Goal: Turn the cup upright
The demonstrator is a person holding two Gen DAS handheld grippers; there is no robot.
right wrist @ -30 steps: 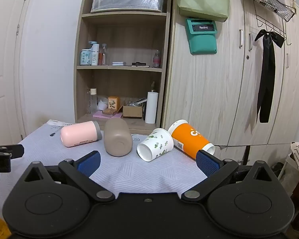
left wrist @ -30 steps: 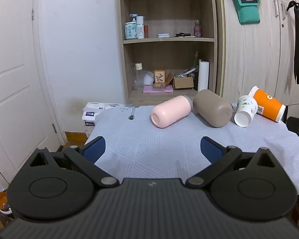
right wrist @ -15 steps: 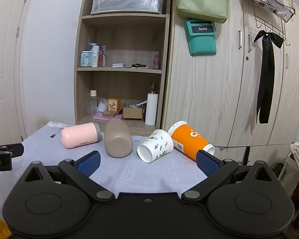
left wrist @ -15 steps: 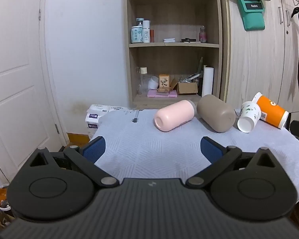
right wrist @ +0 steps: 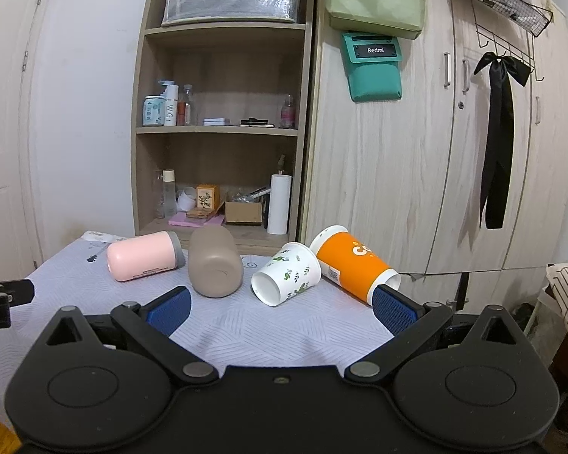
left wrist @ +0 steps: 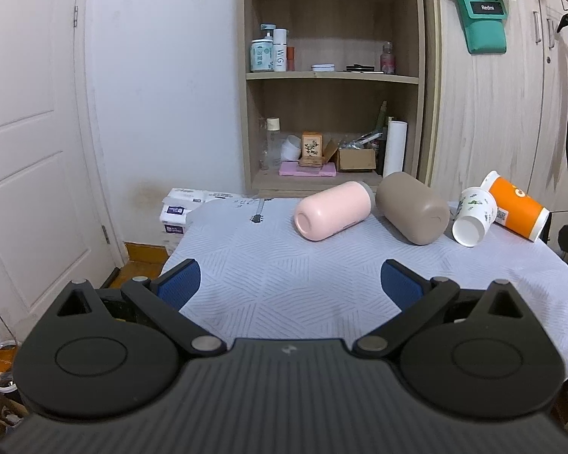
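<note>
Four cups lie on their sides in a loose row along the far part of the worktop (left wrist: 284, 287), which is draped in a pale patterned cloth. At the left of the row is a pink cup (left wrist: 332, 210) with a grey band at its far end; just beside it lies a taupe cup (left wrist: 412, 208), its closed end turned toward the near edge. Next comes a white paper cup with a green leaf print (right wrist: 287, 273), its open mouth facing forward, and resting against it on the right is an orange paper cup (right wrist: 354, 265), which points off toward the right edge. The left gripper (left wrist: 289, 283) hangs over the near side of the cloth, its jaws spread wide and empty, well short of the pink cup. The right gripper (right wrist: 282, 306) is likewise held back from the row with its jaws released and nothing between them; its right blue pad (right wrist: 392, 308) sits in front of the orange cup's lower end from this angle. Behind the worktop stands a wooden shelf unit (right wrist: 223, 132) with bottles and boxes, next to a wardrobe (right wrist: 416, 170).
</note>
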